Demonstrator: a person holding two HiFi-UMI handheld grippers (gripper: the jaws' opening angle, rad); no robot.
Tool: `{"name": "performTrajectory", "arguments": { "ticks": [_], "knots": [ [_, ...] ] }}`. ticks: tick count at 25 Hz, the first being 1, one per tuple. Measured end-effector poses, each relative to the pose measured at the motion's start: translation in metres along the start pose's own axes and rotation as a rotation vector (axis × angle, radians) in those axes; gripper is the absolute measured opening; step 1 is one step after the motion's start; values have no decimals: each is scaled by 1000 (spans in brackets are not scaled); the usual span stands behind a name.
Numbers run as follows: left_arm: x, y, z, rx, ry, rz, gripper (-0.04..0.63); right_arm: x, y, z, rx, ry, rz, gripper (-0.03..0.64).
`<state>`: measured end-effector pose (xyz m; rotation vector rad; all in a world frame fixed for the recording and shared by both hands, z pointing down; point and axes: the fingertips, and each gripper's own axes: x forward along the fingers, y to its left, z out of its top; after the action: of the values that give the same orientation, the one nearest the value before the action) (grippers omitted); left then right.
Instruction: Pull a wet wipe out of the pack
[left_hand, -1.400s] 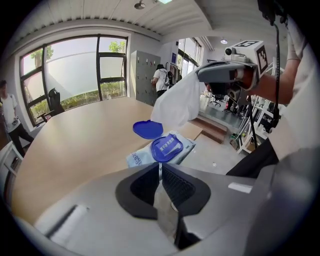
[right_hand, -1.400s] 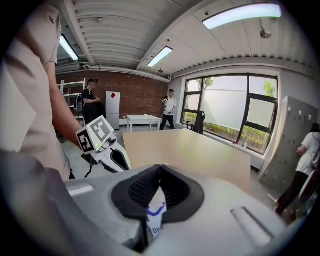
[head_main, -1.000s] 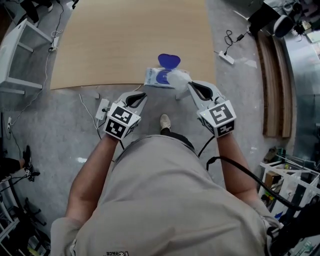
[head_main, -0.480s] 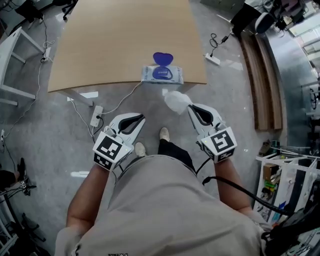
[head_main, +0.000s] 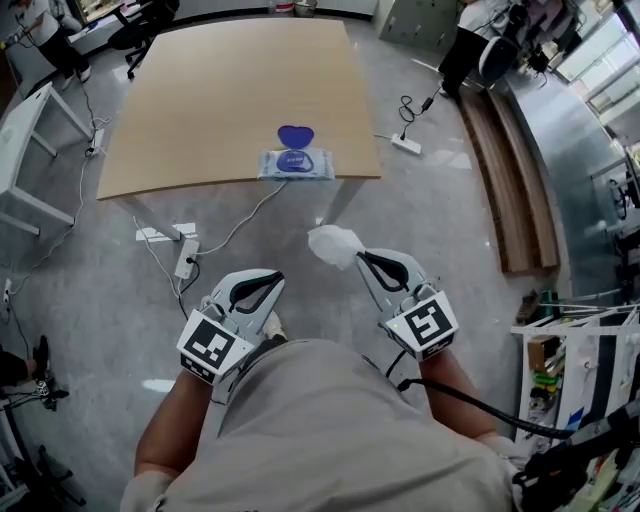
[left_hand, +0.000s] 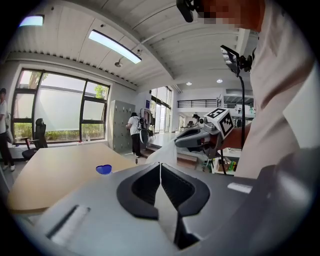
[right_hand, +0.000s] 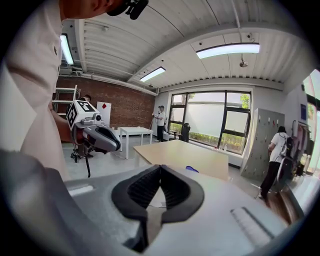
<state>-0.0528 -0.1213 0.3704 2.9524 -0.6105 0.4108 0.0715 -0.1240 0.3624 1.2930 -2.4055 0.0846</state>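
Ahead, at the counter (head_main: 200, 100) edge, lies the pack (head_main: 296, 165), lid open. On my right gripper (head_main: 364, 259), jaws pinch the wipe (head_main: 333, 243), well clear of it. It looks limp, light and tearable, best held at its edge. On my left gripper (head_main: 272, 282), jaws are closed, empty.

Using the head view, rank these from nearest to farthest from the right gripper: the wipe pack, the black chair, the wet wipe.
1. The wet wipe, clamped in the right gripper itself.
2. The wipe pack, ahead on the near edge of the table.
3. The black chair, beyond the table's far left corner.
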Motion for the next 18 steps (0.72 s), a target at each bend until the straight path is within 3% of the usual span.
{"name": "performTrajectory", "arguments": {
  "ticks": [7,12,18],
  "knots": [
    [21,-144,6,6,-16,2,14,-125,22,-62,3,-28,44,3],
    [-1,-216,-5,-89,3,64,14,-178,55,-94,-7,-25,100,3],
    [-36,-281,-15,-91,80,57,14,-227,91,-96,12,-63,120,3]
  ]
}}
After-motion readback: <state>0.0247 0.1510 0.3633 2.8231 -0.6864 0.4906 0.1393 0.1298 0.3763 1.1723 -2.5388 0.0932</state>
